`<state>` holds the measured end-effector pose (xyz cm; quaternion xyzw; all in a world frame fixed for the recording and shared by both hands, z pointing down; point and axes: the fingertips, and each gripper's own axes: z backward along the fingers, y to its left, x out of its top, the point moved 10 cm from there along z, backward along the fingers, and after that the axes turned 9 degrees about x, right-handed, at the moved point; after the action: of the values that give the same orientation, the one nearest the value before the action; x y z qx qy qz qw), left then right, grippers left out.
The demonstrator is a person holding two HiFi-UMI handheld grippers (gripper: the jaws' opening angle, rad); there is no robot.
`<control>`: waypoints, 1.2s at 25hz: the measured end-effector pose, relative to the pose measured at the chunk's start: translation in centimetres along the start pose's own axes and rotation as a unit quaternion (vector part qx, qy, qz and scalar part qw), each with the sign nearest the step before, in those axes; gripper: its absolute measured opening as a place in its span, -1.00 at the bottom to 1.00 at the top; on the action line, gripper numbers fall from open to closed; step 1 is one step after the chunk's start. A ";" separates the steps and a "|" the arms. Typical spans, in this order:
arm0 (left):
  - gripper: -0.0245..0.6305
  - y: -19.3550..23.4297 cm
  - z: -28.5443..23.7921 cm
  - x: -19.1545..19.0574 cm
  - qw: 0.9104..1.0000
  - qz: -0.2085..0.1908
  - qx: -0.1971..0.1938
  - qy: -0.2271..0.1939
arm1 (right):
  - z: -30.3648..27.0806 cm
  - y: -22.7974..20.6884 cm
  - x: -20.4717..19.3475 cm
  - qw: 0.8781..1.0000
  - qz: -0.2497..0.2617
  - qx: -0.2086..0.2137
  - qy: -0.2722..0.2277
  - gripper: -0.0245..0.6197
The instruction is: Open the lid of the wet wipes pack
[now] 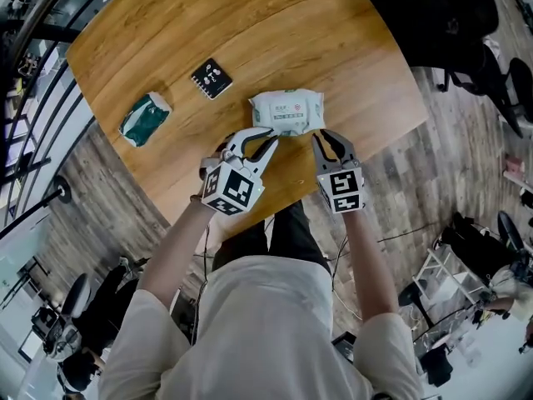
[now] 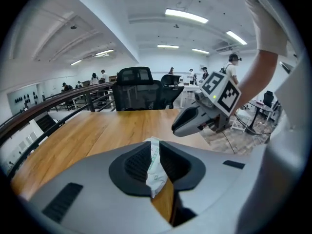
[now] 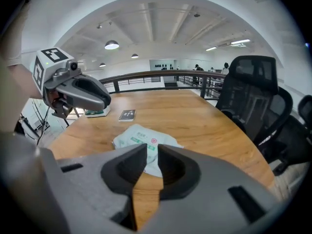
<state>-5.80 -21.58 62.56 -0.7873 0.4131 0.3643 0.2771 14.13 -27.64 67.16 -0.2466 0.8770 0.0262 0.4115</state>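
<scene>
The white wet wipes pack point(image 1: 286, 112) lies flat on the wooden table point(image 1: 250, 23), near its front edge, with its lid down. My left gripper point(image 1: 268, 138) is at the pack's near left corner. Its jaws stand a narrow gap apart, and the pack's end point(image 2: 154, 165) shows edge-on in that gap; I cannot tell whether the pads touch it. My right gripper point(image 1: 331, 137) is just off the pack's near right corner, slightly open with nothing between the jaws. From there the pack point(image 3: 143, 139) lies just beyond the tips.
A green packet point(image 1: 144, 117) and a small black notebook point(image 1: 211, 78) lie farther left on the table. The table's front edge runs just under both grippers. Black office chairs point(image 1: 466, 23) stand past the right side. The person's legs are below the edge.
</scene>
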 end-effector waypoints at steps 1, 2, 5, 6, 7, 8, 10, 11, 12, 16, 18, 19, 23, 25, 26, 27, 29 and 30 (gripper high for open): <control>-0.78 -0.2 -0.7 0.0 1.000 -0.014 -0.003 0.006 | -0.5 -0.4 -0.1 1.000 0.003 0.004 0.004 -0.76; -0.78 -0.4 -1.5 0.1 0.999 -0.030 -0.007 0.012 | -0.9 -0.7 -0.2 1.000 0.008 0.008 0.009 -0.76; -0.76 -1.1 -3.4 0.3 0.996 -0.082 -0.016 0.031 | -2.0 -1.6 -0.7 0.999 0.026 0.021 0.028 -0.76; -0.76 -1.2 -4.0 0.3 0.994 -0.098 -0.018 0.037 | -2.3 -1.9 -0.8 0.999 0.033 0.025 0.036 -0.76; -0.75 -1.3 -4.6 0.3 0.993 -0.111 -0.020 0.041 | -2.7 -2.2 -0.9 0.998 0.041 0.028 0.045 -0.76; -0.75 -1.4 -5.1 0.2 0.991 -0.122 -0.023 0.045 | -3.0 -2.4 -1.0 0.997 0.049 0.031 0.054 -0.76; -0.74 -1.6 -6.2 -0.1 0.988 -0.140 -0.031 0.053 | -3.6 -2.9 -1.3 0.995 0.061 0.037 0.067 -0.76; -0.73 -1.6 -6.7 -0.3 0.987 -0.148 -0.035 0.057 | -3.9 -3.0 -1.5 0.995 0.065 0.041 0.071 -0.76; -0.71 -1.7 -7.2 -0.6 0.985 -0.156 -0.038 0.061 | -4.1 -3.1 -1.8 0.994 0.069 0.045 0.072 -0.76; -0.66 -1.8 -8.7 -1.4 0.979 -0.181 -0.052 0.078 | -4.9 -3.6 -2.5 0.991 0.085 0.058 0.082 -0.76; -0.65 -1.9 -9.3 -1.7 0.976 -0.193 -0.054 0.083 | -5.2 -3.7 -2.7 0.990 0.089 0.062 0.085 -0.76; -0.65 -2.0 -9.5 -1.9 0.975 -0.198 -0.055 0.085 | -5.4 -3.7 -2.8 0.990 0.089 0.064 0.085 -0.76; -0.63 -2.6 -10.4 -2.4 0.969 -0.219 -0.059 0.094 | -5.9 -3.8 -3.2 0.991 0.084 0.068 0.084 -0.76; -0.62 -2.9 -10.8 -2.6 0.966 -0.231 -0.058 0.098 | -6.0 -3.9 -3.3 0.991 0.081 0.069 0.080 -0.76; -0.62 -3.1 -10.9 -2.7 0.965 -0.236 -0.057 0.097 | -6.0 -3.9 -3.3 0.991 0.080 0.070 0.078 -0.76; -0.62 -3.2 -11.1 -2.7 0.964 -0.241 -0.055 0.096 | -6.0 -4.0 -3.3 0.991 0.079 0.070 0.078 -0.76; -0.62 -3.5 -11.4 -2.9 0.962 -0.253 -0.047 0.094 | -6.1 -4.0 -3.2 0.991 0.078 0.071 0.078 -0.76; -0.62 -3.7 -11.5 -3.0 0.961 -0.258 -0.043 0.094 | -6.1 -4.0 -3.3 0.991 0.077 0.072 0.078 -0.76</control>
<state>0.12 -26.90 72.14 -0.9090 0.2040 0.2222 0.2876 13.38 -31.33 74.21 -0.1492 0.9223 -0.0246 0.3556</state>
